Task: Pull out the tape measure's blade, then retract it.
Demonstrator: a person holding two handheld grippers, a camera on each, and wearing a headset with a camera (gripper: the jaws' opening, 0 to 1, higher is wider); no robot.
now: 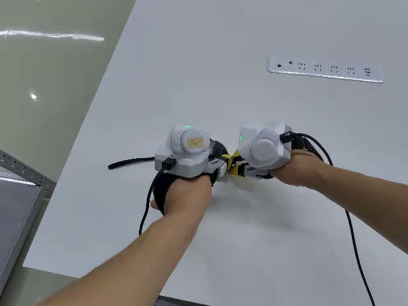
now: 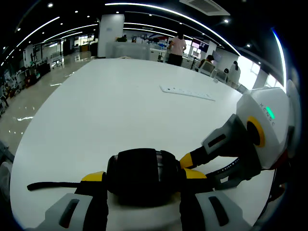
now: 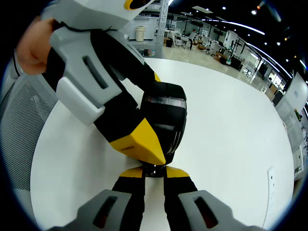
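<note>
Your tape measure (image 2: 144,175) lies across the white bench (image 1: 191,64), mouth toward the right gripper (image 3: 154,174). The left gripper (image 2: 143,179) clamps its case, while the right one's jaws are nearly closed, pinching the blade tip (image 3: 154,169).

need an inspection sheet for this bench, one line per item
surface: white table, flat, unmarked
job's things: black and yellow tape measure, blade not yet drawn out
clutter: power strip near the far edge
grippers: left claw shut on the tape measure's body; right claw pinched shut at its mouth, likely on the blade tip
cables: black cable trailing from the right gripper; black strap lying left of the tape measure
surroundings: glossy floor; people at far desks
</note>
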